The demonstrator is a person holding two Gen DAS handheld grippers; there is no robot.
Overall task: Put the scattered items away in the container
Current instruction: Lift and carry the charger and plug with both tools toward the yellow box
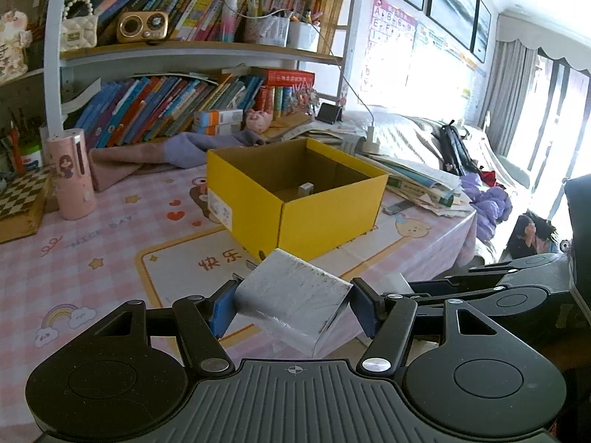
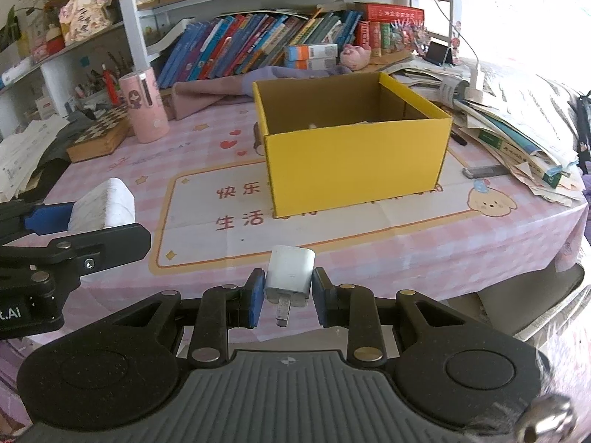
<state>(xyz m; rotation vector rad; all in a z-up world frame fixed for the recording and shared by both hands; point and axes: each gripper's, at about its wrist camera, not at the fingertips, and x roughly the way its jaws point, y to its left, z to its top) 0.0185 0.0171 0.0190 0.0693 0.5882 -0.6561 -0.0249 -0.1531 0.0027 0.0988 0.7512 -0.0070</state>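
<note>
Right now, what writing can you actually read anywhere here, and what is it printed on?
"快乐" and "生活": red characters on the tablecloth.
"NICE DAY": faint, on the tablecloth.
"A", "B", "E", "F": alphabet poster.
".AI": left gripper.
Book spines, yellow box label: too blurred.

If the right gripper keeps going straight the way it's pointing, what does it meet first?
Most likely the pink tablecloth just short of the yellow box, since the right gripper, shut on the small white charger, points downward. At a shallower angle it would meet the box's near wall. Depth is unclear.
</note>
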